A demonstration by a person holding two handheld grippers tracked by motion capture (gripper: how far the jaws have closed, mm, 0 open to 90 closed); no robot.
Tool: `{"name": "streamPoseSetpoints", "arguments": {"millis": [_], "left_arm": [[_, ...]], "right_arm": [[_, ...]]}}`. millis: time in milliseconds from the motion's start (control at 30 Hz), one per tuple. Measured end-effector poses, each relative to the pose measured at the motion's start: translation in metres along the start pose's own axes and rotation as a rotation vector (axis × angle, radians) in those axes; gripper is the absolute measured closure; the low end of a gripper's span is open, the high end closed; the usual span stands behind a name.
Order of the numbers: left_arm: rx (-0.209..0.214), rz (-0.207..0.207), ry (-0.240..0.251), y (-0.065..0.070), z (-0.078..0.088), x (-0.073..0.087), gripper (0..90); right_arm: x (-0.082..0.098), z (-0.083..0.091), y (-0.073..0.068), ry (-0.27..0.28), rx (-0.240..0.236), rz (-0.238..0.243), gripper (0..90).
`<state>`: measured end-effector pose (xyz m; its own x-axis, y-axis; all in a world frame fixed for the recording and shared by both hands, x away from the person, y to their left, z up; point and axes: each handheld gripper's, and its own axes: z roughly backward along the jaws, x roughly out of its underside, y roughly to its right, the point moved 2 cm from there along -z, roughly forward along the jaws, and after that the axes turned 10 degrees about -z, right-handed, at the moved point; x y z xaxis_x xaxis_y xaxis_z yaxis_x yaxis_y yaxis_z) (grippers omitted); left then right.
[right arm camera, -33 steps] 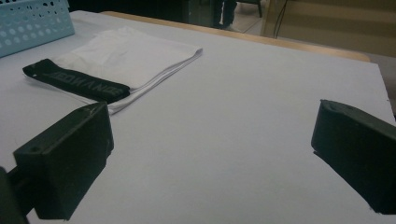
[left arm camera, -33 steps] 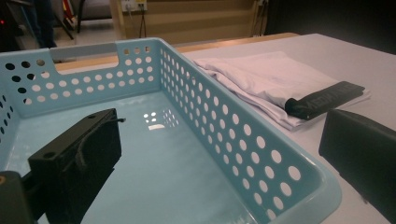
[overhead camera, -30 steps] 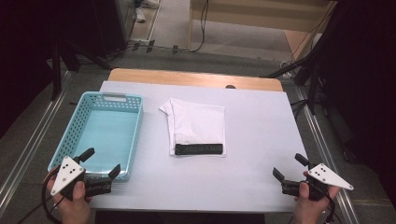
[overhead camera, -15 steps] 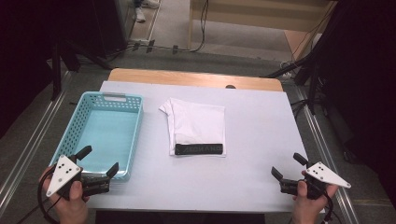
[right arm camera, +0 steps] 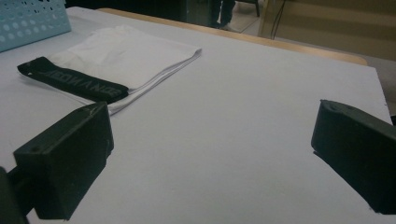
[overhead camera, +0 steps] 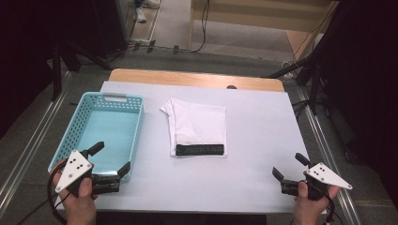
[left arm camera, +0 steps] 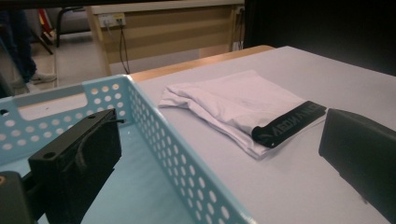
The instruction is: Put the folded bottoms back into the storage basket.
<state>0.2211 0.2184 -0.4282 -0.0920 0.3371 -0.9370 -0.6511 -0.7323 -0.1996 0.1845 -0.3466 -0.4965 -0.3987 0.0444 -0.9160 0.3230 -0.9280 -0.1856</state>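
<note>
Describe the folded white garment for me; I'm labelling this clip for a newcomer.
On the pale grey table top, just right of the light blue perforated plastic basket, lies a folded white cloth garment, flat near the middle. Its black lettered waistband along the near edge sets it apart.

Colours on the table
White folded garment (overhead camera: 199, 124) with black lettered waistband (overhead camera: 200, 149); light blue perforated basket (overhead camera: 133, 132); pale lavender-white table cover (overhead camera: 263, 126); tan wooden table edge (overhead camera: 187, 78); black gripper jaws.
</note>
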Motion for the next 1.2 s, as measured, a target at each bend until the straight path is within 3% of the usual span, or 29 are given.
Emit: {"name": "streamPoseSetpoints", "arguments": {"millis": [200,533,1200], "left_arm": [[0.036,-0.004,0.003,0.006,-0.014,-0.012,0.0],[0.061,-0.013,0.015,0.011,-0.037,-0.034,0.0],[0.155,-0.044,0.009,0.035,-0.092,-0.069,0.0]], "right_arm": [[0.0,0.0,0.001,-0.001,-0.01,-0.001,0.0],[-0.001,0.0,-0.003,0.006,-0.021,0.008,0.0],[-0.001,0.001,-0.001,0.01,-0.024,-0.002,0.0]]}}
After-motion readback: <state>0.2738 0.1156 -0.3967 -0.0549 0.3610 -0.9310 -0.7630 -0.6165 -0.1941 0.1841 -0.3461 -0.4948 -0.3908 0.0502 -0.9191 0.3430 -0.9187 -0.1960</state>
